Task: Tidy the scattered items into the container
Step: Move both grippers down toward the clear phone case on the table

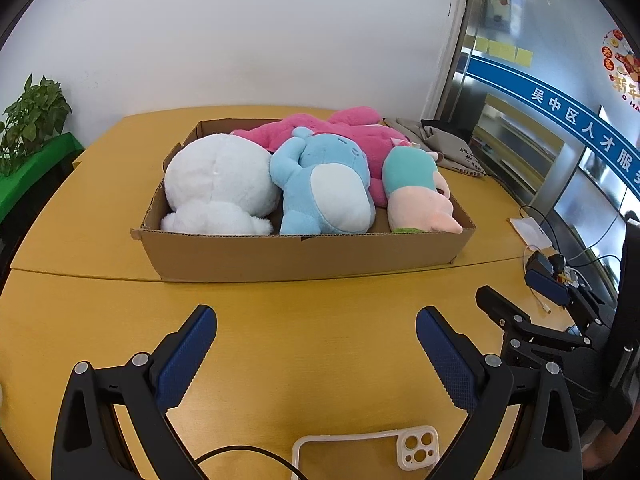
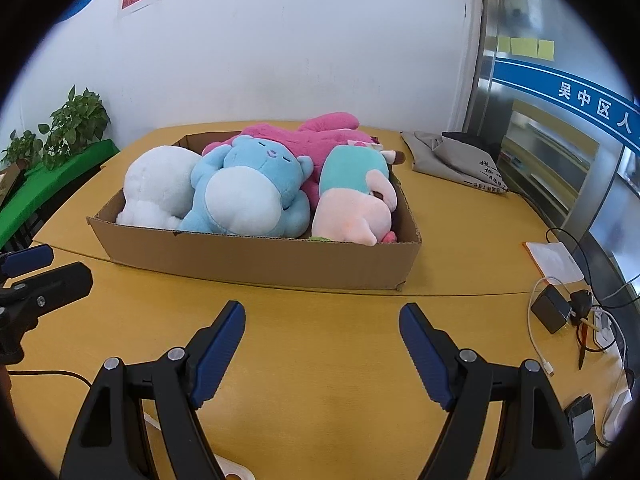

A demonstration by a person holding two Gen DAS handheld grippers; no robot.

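A shallow cardboard box (image 1: 304, 254) (image 2: 256, 262) sits on the yellow table and holds four plush toys: a white one (image 1: 218, 184) (image 2: 158, 188), a blue one (image 1: 324, 188) (image 2: 248, 192), a pink one (image 1: 344, 132) (image 2: 320, 132) behind, and a teal-and-peach one (image 1: 416, 188) (image 2: 356, 200) on the right. My left gripper (image 1: 316, 334) stands open over bare table in front of the box, nothing between its fingers. My right gripper (image 2: 322, 330) is also open and empty, short of the box's front wall. Each gripper shows at the other view's edge.
A clear phone case (image 1: 368, 454) lies on the table just below the left gripper. A grey cloth bag (image 2: 456, 160) lies behind the box on the right. Chargers and cables (image 2: 568, 312), a white card (image 2: 554, 262) and a phone (image 2: 582, 428) crowd the right edge. Potted plants (image 2: 76, 128) stand at left.
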